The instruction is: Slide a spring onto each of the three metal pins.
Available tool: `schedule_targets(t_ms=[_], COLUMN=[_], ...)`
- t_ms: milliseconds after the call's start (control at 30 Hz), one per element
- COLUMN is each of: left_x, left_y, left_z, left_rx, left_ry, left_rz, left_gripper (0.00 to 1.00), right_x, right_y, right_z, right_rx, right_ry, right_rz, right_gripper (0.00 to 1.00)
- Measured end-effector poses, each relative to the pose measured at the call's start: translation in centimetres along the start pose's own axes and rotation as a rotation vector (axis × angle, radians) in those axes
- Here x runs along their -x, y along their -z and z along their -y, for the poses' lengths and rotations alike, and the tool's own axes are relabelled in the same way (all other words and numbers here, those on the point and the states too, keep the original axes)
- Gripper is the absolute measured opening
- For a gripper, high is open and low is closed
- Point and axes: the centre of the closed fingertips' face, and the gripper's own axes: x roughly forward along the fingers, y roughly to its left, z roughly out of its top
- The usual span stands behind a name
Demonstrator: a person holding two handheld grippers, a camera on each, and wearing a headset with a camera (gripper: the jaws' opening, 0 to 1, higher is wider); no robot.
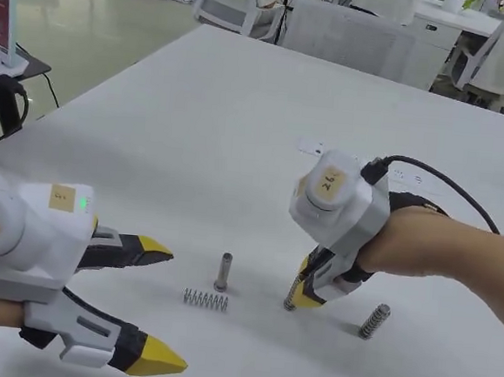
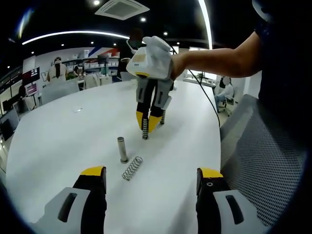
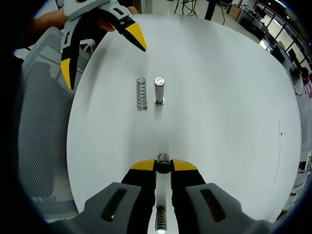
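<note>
The spring [image 1: 293, 293] in hand sits round a pin [image 3: 163, 164], pinched between the pressed-together jaws of your right tool [image 1: 303, 299], gripped from above, I judge, so the coil can be pushed down toward the tabletop [image 1: 237, 152]. At nine o'clock from it the bare pin [image 1: 224, 272] stands upright with the loose spring [image 1: 206, 299] lying just beside it, and at four o'clock a third spring [image 1: 374, 321] stands, seemingly already on its pin. Your left tool [image 1: 157, 303] hovers spread and empty farther out at eight o'clock, aimed at the loose spring, probably to fetch it next.
</note>
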Motion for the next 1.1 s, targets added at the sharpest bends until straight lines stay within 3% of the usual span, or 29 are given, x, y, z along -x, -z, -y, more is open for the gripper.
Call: schedule_targets(t_ms=[233,433,1100], left_x=[-0.1,0.0,0.2], left_y=[0.0,0.1,-0.1], left_z=[0.1,0.1,0.4], left_rx=[0.000,0.003,-0.003], left_ry=[0.004,0.003,-0.005], left_rz=[0.000,0.000,0.001], left_gripper=[0.70,0.70,0.70], right_x=[0.0,0.0,0.5], right_y=[0.0,0.1,-2.8], right_z=[0.0,-0.1,-1.2], right_rx=[0.005,0.011,0.055], right_ry=[-0.001,-0.002,-0.004], right_rz=[-0.005,-0.007,0.046], right_gripper=[0.09,0.15,0.21])
